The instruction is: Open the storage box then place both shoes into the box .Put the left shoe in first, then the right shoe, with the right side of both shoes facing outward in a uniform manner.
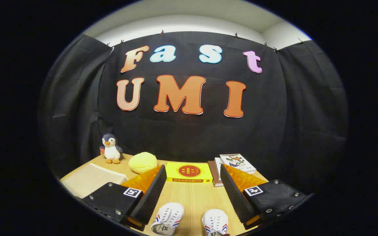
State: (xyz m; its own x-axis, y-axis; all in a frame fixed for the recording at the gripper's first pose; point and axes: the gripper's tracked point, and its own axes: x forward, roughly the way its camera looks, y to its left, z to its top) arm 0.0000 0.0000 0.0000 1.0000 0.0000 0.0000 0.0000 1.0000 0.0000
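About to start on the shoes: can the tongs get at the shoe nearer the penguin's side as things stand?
Probably yes. The tongs are open and hold nothing, and that shoe lies on the bare wooden table between the fingers, apart from the other shoe. Nothing lies across it.

— How does the gripper (193, 193) stand?

— Held level, looking forward along its two fingers, which reach ahead from the near side.

— And the fingers (149, 196)?

— Spread wide apart, angling outward like a funnel, ribbed inner faces turned toward each other. Nothing is pressed between them; neither face touches anything.

— Are the two sides even?

— Roughly. The left finger and the right finger sit at about the same height and reach, each with a square marker on its flat mounting block behind.

— Any hand visible?

— I can't tell.
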